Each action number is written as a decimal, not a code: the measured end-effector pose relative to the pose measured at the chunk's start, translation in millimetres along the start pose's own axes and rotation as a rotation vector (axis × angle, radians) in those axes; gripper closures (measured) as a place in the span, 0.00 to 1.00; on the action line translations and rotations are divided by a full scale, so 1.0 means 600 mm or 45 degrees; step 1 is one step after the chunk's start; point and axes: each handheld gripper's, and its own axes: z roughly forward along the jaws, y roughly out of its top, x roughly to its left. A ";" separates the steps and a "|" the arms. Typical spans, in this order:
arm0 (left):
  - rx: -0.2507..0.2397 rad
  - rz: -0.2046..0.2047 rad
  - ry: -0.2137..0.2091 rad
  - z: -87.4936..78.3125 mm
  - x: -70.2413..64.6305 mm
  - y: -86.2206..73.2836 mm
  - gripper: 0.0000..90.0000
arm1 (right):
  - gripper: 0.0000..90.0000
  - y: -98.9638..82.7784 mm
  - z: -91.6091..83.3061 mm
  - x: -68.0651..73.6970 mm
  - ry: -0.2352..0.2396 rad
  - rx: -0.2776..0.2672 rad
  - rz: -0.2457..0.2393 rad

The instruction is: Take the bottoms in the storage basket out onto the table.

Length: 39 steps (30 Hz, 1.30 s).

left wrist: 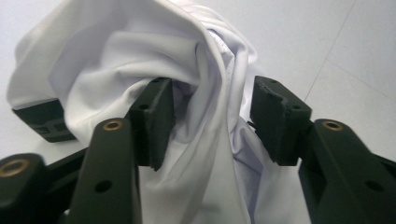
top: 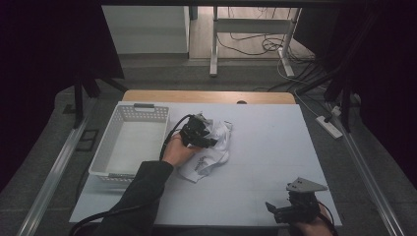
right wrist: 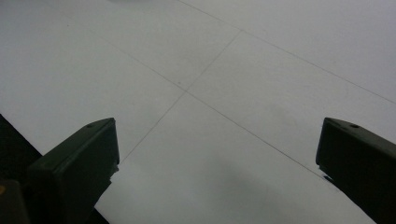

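Left gripper (left wrist: 212, 119) loosened around crumpled white cloth (left wrist: 140, 60) (beside basket (top: 129, 142)), right gripper (right wrist: 217, 163) spread wide over bare table (right wrist: 261, 60).

floor: grey carpet (top: 162, 78); desk legs (top: 214, 44) behind; surroundings perhaps dark

Count on my white-topped table (top: 275, 162): one crumpled white cloth garment (top: 212, 147), one white perforated plastic basket (top: 129, 142). My black two-jaw grippers: two, left (top: 199, 133) and right (top: 295, 209), two fingers (left wrist: 154, 119) apiece.
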 end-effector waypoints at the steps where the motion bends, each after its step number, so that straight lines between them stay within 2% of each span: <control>1: 0.000 0.006 0.004 -0.002 -0.001 0.001 0.52 | 0.00 0.000 0.000 0.000 0.000 0.000 0.000; 4: -0.009 0.007 0.010 -0.009 -0.002 0.001 0.49 | 0.00 0.000 0.000 0.000 -0.001 0.001 -0.002; 10: -0.043 -0.020 -0.021 -0.027 0.005 -0.003 0.43 | 0.00 0.000 0.000 0.000 -0.004 0.002 -0.001; 15: -0.048 -0.010 -0.026 -0.039 0.006 -0.005 0.36 | 0.00 0.000 0.000 0.000 -0.007 0.003 0.002; 22: -0.073 0.006 -0.106 -0.054 0.005 -0.008 0.24 | 0.00 0.000 0.000 0.000 -0.010 0.000 0.003; 24: -0.076 0.014 -0.117 -0.059 0.006 -0.009 0.23 | 0.00 0.000 0.000 0.000 -0.009 0.002 0.004; 31: -0.079 0.039 -0.102 -0.069 -0.002 -0.012 0.15 | 0.00 0.000 0.001 0.000 -0.009 0.004 0.005; 39: -0.079 0.027 -0.072 -0.069 0.000 -0.021 0.10 | 0.00 0.001 0.001 0.000 -0.008 0.006 0.005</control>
